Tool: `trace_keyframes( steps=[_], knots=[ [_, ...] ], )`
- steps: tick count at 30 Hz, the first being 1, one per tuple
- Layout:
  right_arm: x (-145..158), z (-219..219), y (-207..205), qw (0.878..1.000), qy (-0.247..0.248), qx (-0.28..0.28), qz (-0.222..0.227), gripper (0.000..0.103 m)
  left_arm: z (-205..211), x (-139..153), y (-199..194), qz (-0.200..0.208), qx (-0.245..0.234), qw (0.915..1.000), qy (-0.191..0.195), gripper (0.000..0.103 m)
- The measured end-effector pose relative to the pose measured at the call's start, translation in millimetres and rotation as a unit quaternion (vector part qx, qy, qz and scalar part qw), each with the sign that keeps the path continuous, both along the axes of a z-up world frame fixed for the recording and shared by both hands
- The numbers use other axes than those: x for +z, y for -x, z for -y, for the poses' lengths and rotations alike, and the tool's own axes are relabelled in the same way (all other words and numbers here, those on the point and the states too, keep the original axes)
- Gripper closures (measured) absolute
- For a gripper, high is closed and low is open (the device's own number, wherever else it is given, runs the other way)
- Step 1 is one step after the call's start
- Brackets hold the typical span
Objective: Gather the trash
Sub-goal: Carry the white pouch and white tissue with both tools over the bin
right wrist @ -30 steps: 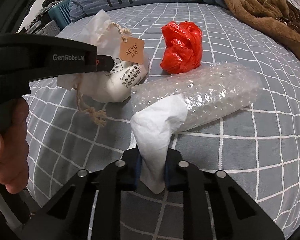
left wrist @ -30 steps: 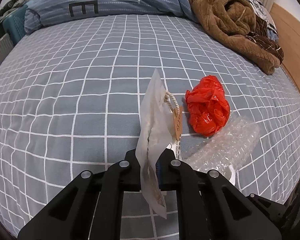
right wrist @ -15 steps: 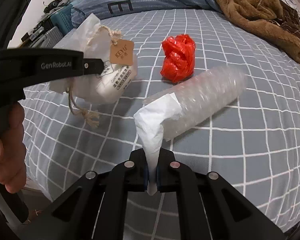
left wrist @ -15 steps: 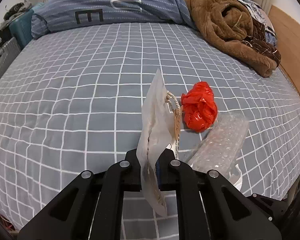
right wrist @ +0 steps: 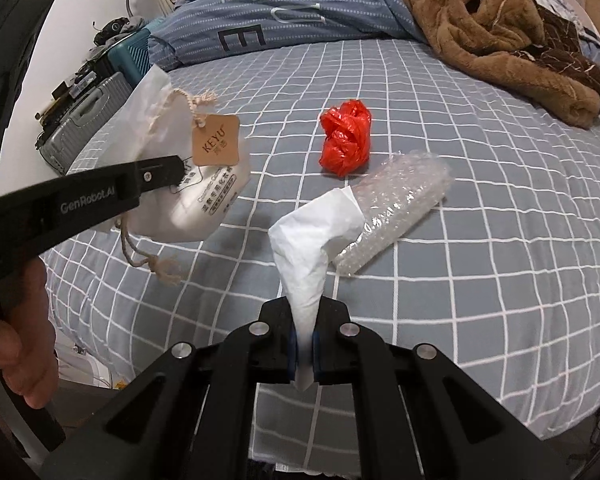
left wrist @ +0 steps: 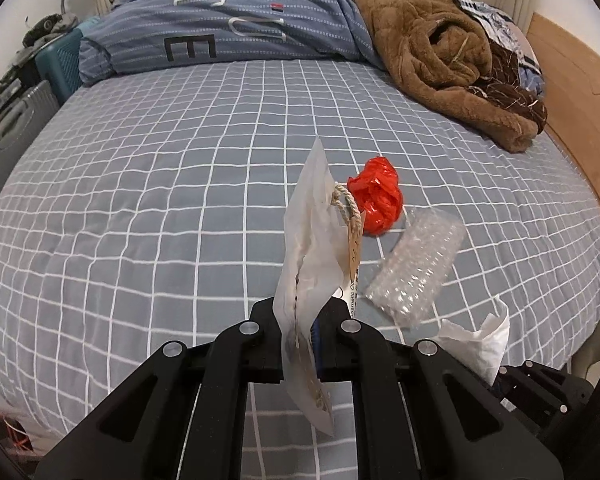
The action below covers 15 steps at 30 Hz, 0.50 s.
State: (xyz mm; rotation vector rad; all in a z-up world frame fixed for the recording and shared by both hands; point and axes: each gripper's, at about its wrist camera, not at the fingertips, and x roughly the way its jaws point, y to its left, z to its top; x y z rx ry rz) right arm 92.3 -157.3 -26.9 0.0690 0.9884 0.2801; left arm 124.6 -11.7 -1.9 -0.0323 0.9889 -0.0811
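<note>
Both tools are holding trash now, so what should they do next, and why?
Probably lift both away toward wherever the trash goes, which isn't in view. The left tool is shut on the white drawstring bag, and the right tool pinches the tissue stuck in the bubble wrap. Neither can take more. The red plastic bag lies on the bed for another trip.

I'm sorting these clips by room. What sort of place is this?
Most likely a bedroom: a bed with a grey checked sheet, a striped blue duvet bunched at its far end, and a wooden headboard.
</note>
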Motion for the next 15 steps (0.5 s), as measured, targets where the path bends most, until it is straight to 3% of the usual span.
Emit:
trace_keyframes(
  steps=[15],
  knots=[
    [33,17,47,1.0,0.008,-0.014,0.023,0.099,1,20,56,0.008,0.006,0.9999,0.014,0.095]
  ],
)
